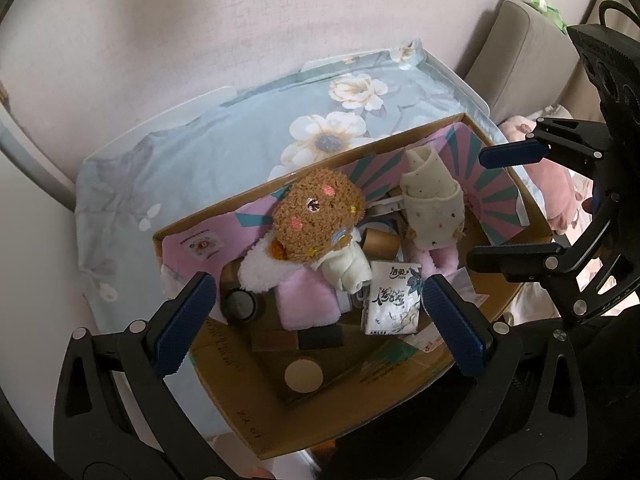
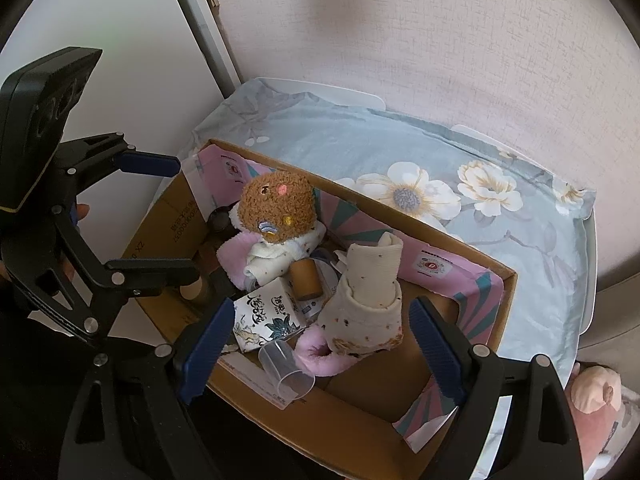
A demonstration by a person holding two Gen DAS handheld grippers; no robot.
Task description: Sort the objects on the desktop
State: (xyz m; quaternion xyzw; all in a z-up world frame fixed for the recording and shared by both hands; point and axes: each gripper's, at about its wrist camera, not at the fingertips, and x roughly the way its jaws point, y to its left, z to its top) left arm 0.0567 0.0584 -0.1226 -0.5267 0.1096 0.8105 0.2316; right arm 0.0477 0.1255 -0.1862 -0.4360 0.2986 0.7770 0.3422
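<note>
A cardboard box (image 1: 256, 420) (image 2: 360, 440) stands on a table covered by a floral cloth. Inside lie a brown plush toy (image 1: 316, 216) (image 2: 278, 208), a rolled cream speckled cloth (image 1: 432, 208) (image 2: 370, 300), a printed tissue pack (image 1: 394, 300) (image 2: 266, 314), a pink fluffy cloth (image 1: 308, 300), a clear plastic cup (image 2: 286, 368) and cardboard tubes (image 1: 382, 242) (image 2: 306, 278). My left gripper (image 1: 316, 320) hovers open above the box's near side. My right gripper (image 2: 320, 352) hovers open over the rolled cloth and cup. Neither holds anything.
The floral cloth (image 1: 224, 136) (image 2: 440, 176) covers the table behind the box, against a pale wall. A beige chair (image 1: 520, 56) and a pink plush (image 1: 556, 188) (image 2: 596, 404) sit off to the right. A dark jar (image 1: 239, 304) stands in the box's left corner.
</note>
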